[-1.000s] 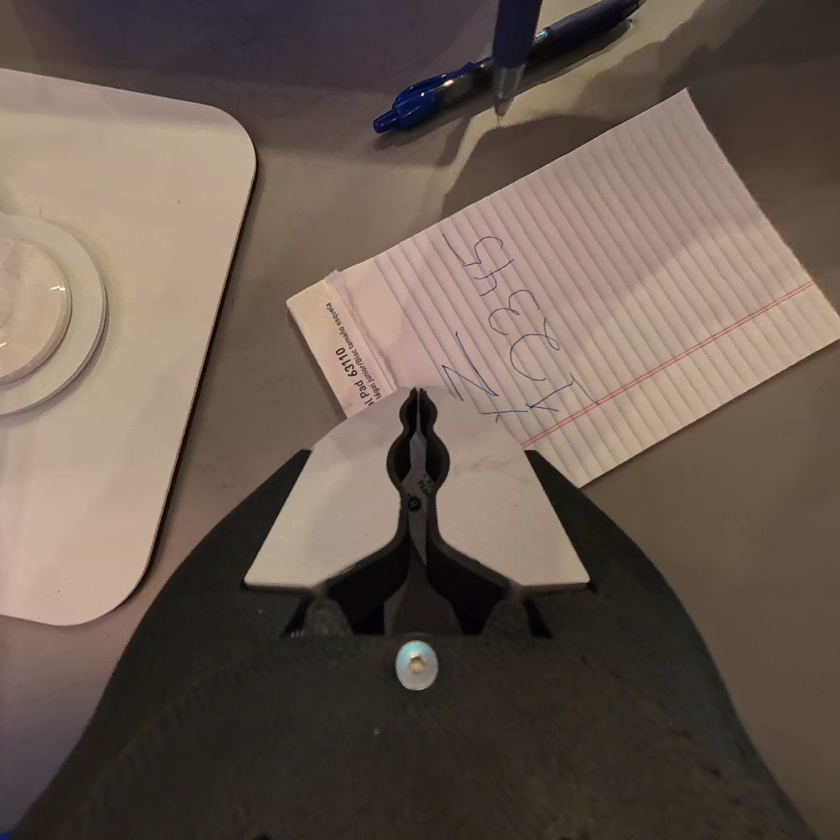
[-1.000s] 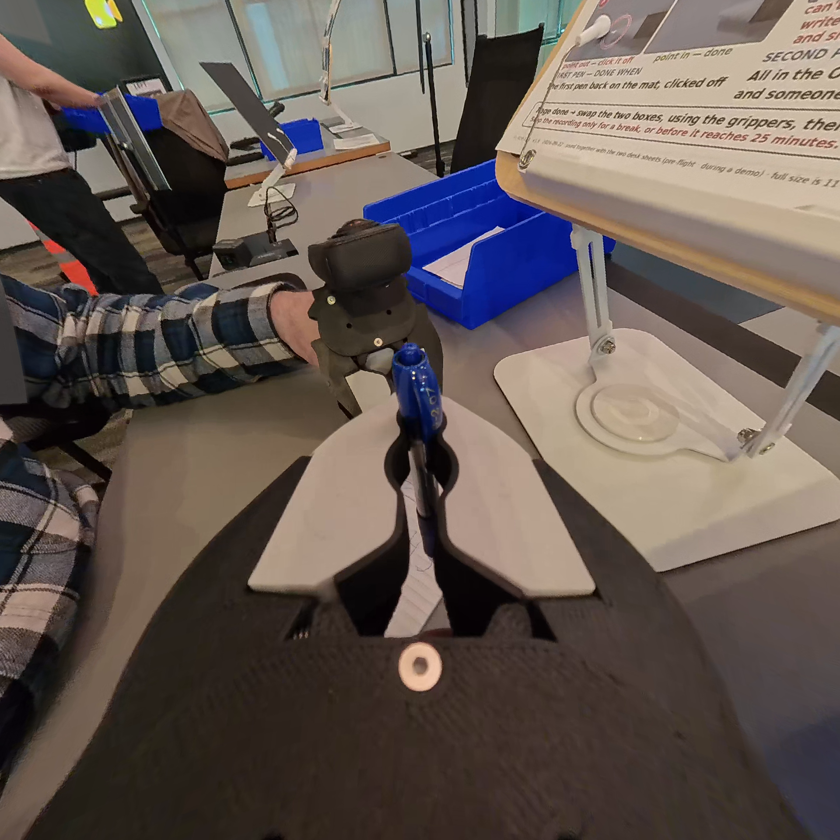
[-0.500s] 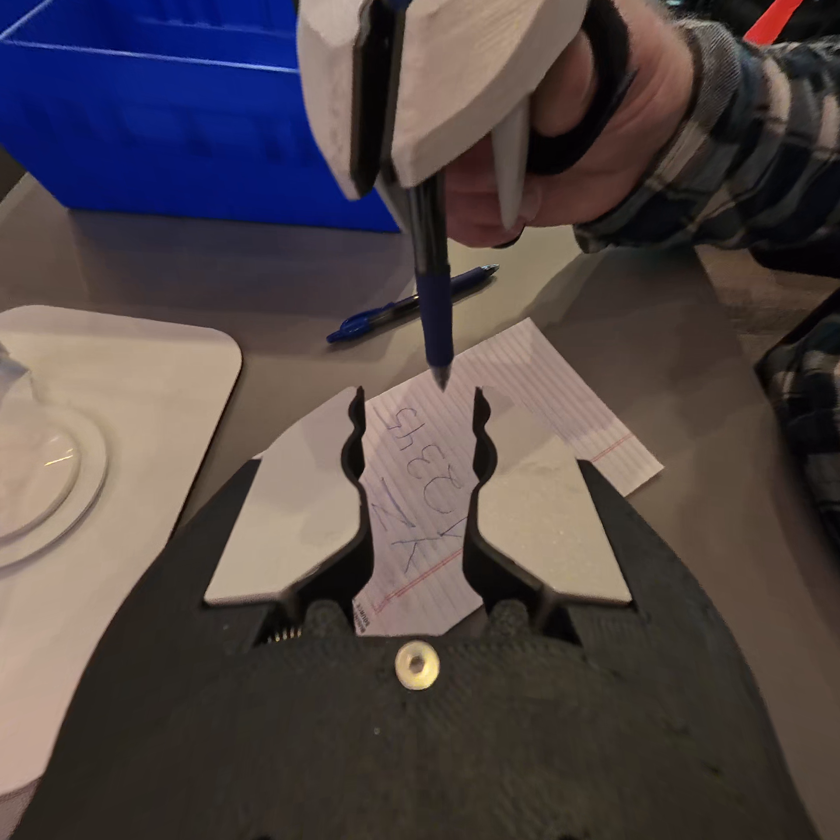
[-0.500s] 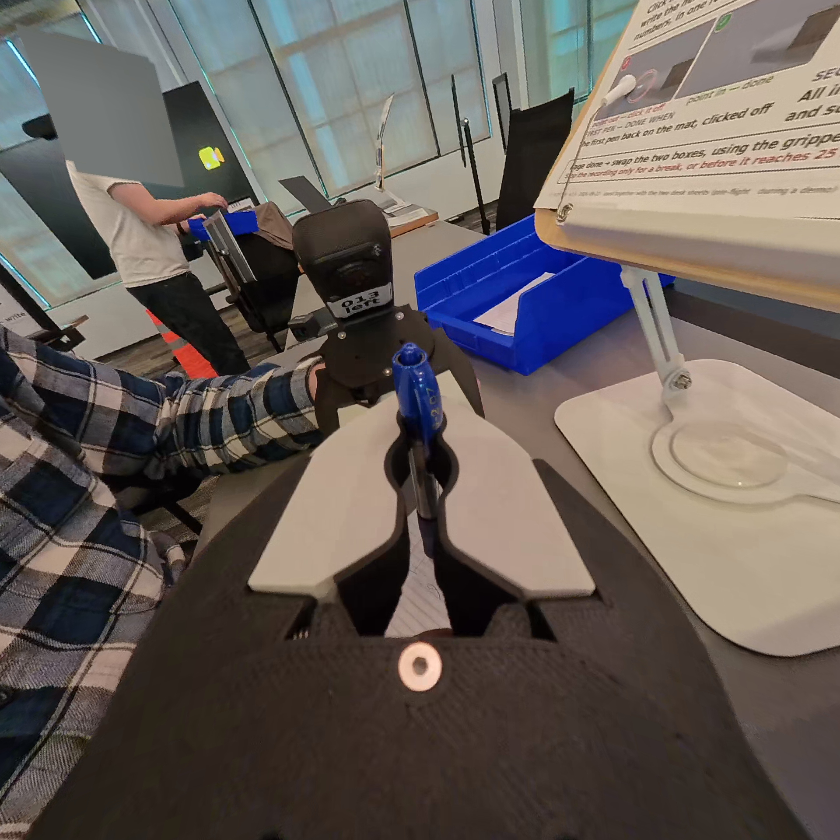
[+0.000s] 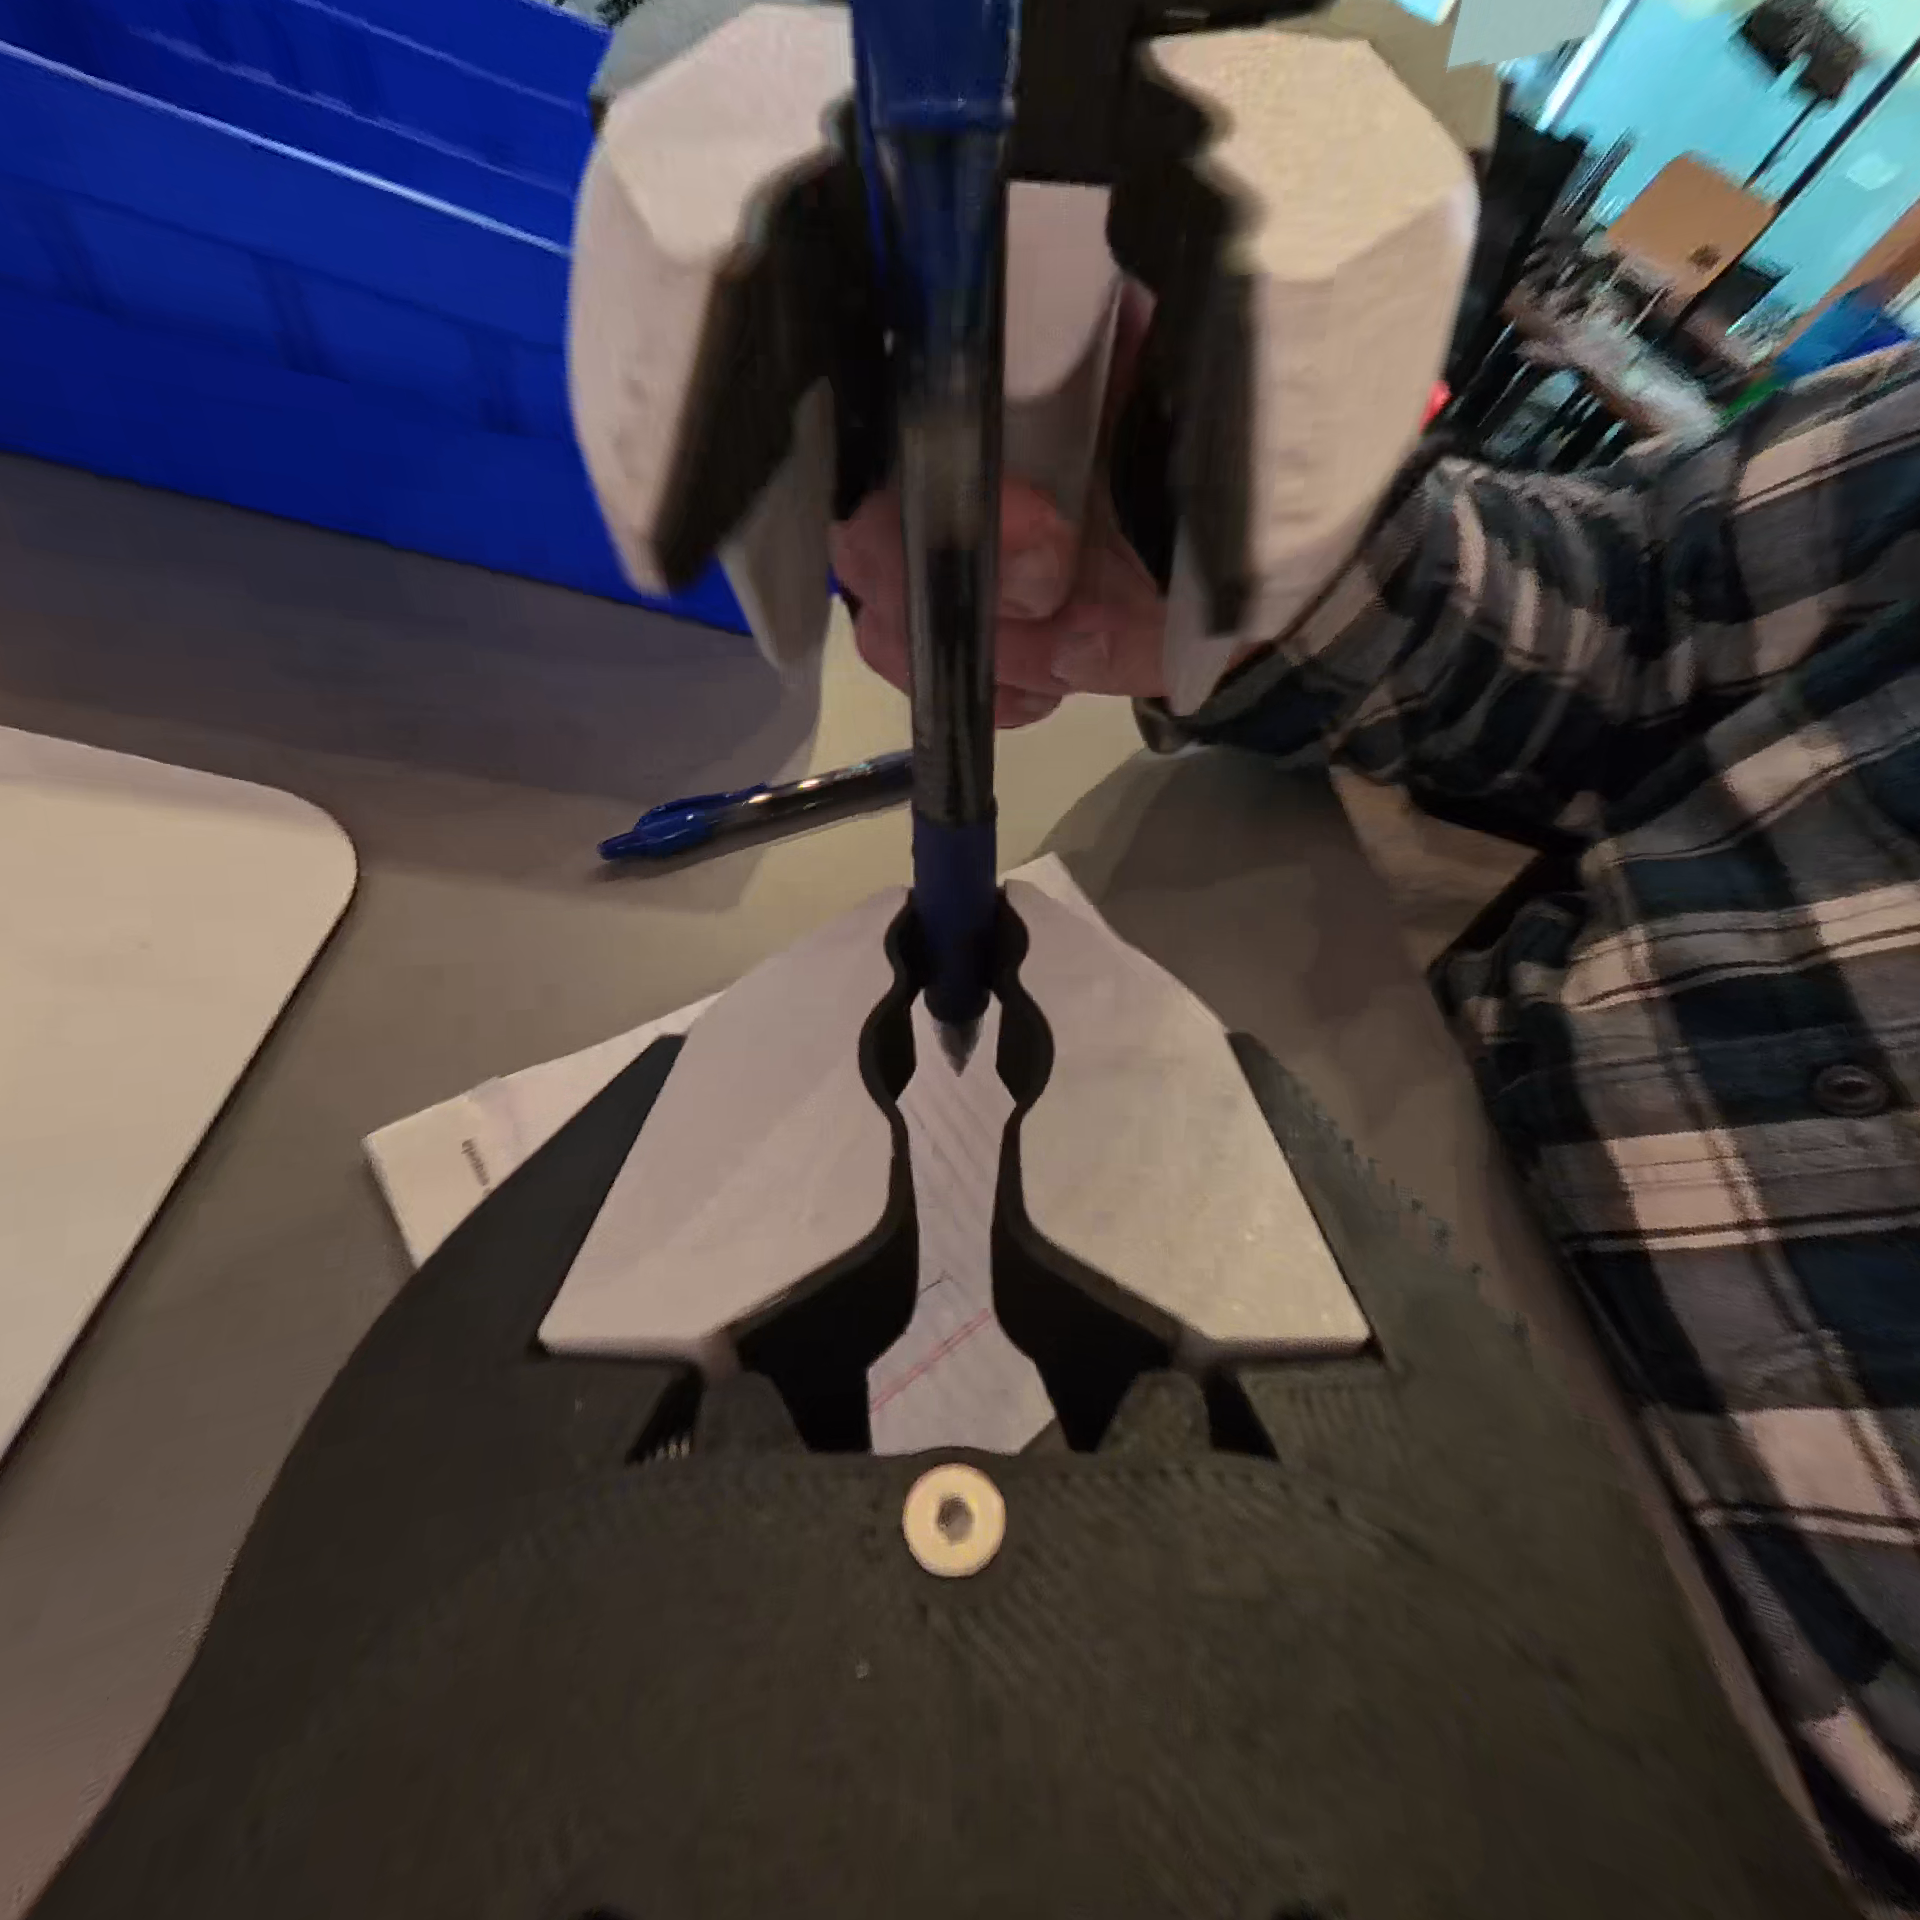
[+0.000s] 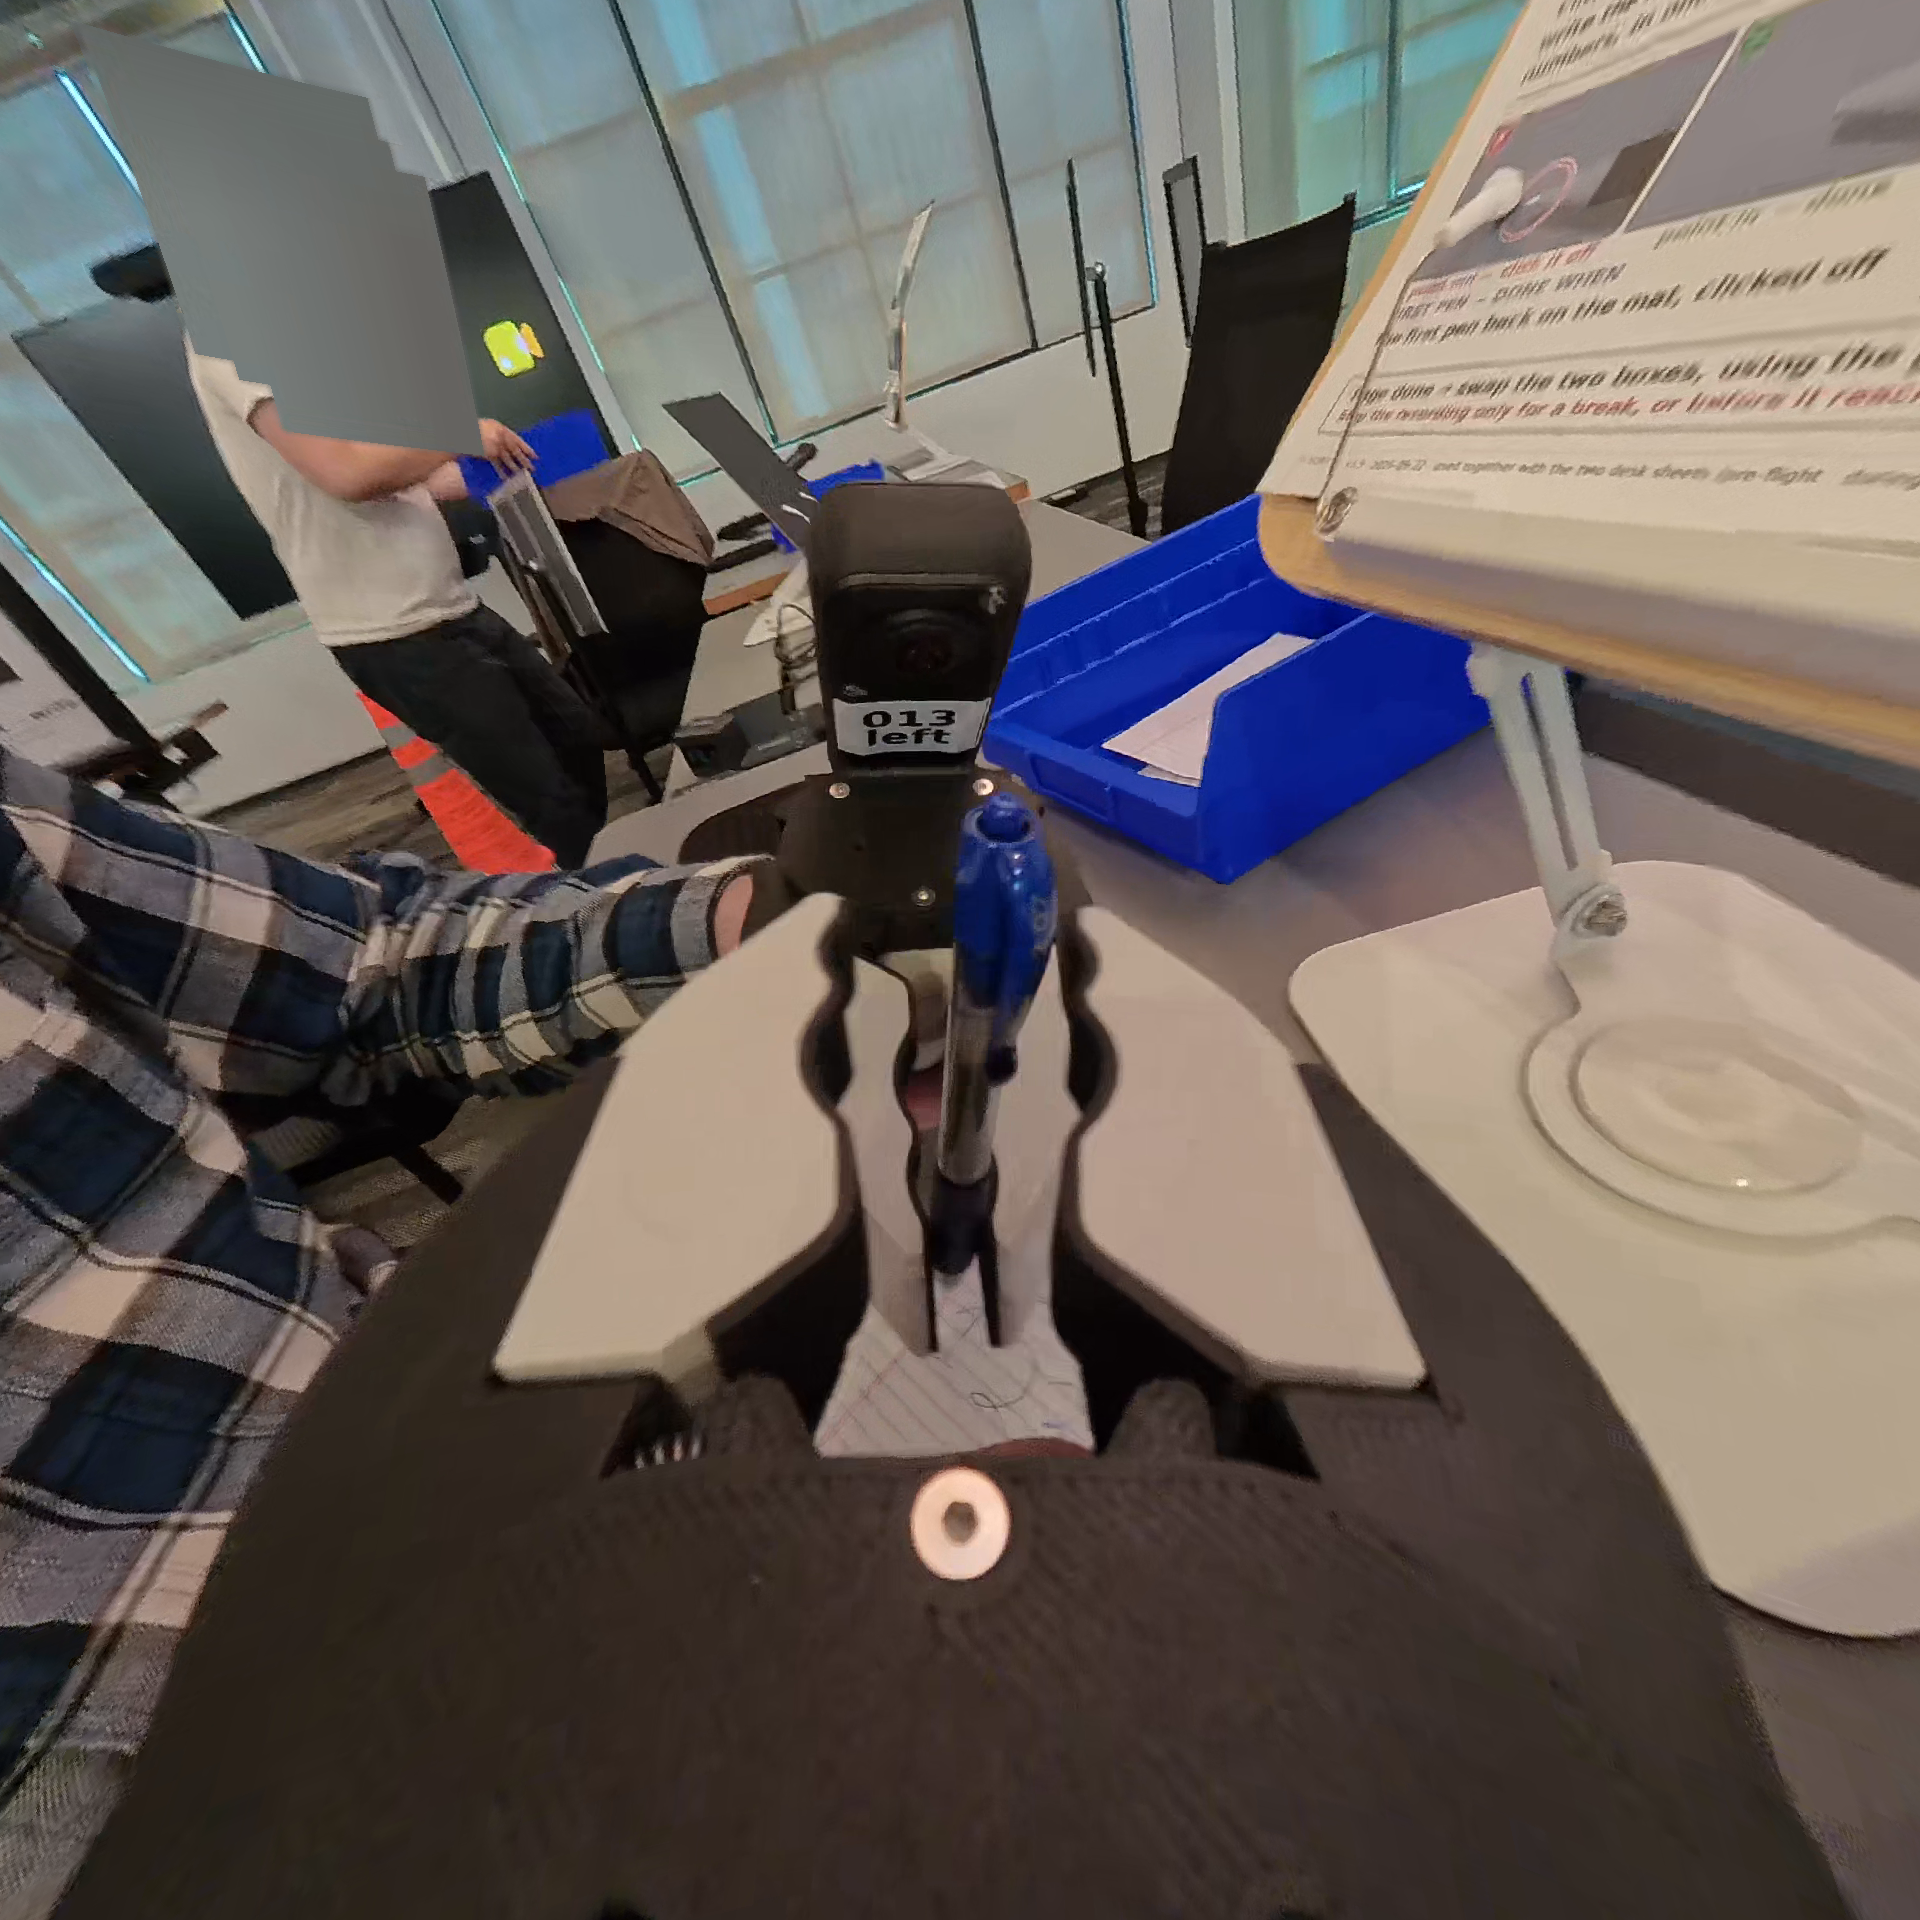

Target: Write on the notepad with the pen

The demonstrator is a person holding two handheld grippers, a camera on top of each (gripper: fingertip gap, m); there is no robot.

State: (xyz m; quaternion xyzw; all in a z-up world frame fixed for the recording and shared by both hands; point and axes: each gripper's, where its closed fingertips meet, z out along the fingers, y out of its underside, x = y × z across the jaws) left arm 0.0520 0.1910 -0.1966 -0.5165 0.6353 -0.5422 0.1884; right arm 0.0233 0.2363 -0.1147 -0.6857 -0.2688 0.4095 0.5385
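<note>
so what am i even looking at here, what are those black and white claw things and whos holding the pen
Each claw is a hand-held two-finger gripper with a camera mounted on it, looking forward along its fingers. A person in a plaid shirt holds one in each hand; there is no robot arm.

The left wrist view looks down at a grey table. Its own left gripper is closed around the blue grip of an upright pen, tip just above a lined notepad. Opposite it, the right gripper has its jaws spread, with gaps either side of the pen. It looks like a handover.

Also on the table: a spare blue pen, a blue bin and a white stand base.
</note>
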